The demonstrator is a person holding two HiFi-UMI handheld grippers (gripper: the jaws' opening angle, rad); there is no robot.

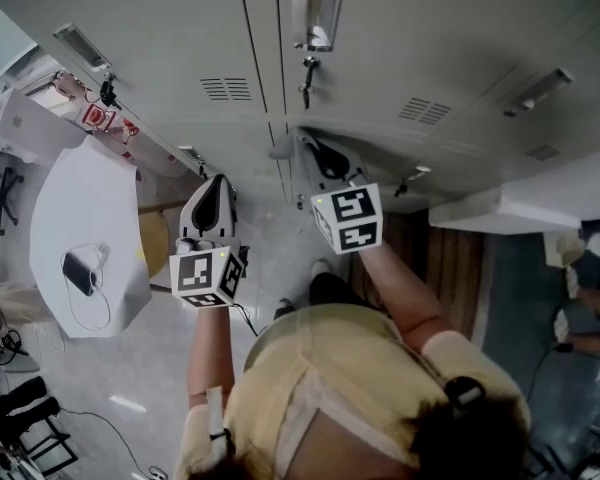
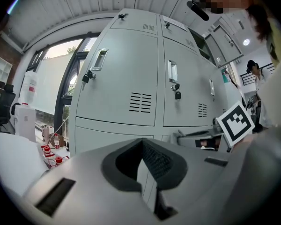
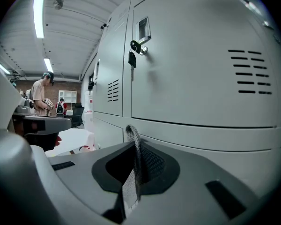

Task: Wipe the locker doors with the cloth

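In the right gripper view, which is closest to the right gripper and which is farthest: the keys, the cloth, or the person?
1. Cloth: pinched in the right gripper's jaws.
2. Keys: hanging on a locker door, upper middle.
3. Person: far left, down the room.

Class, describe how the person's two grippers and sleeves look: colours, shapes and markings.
Both the left gripper and right gripper are smooth light-grey shells with dark-padded jaws. Each carries a white cube with black square markers. The person wears a short-sleeved tan shirt.
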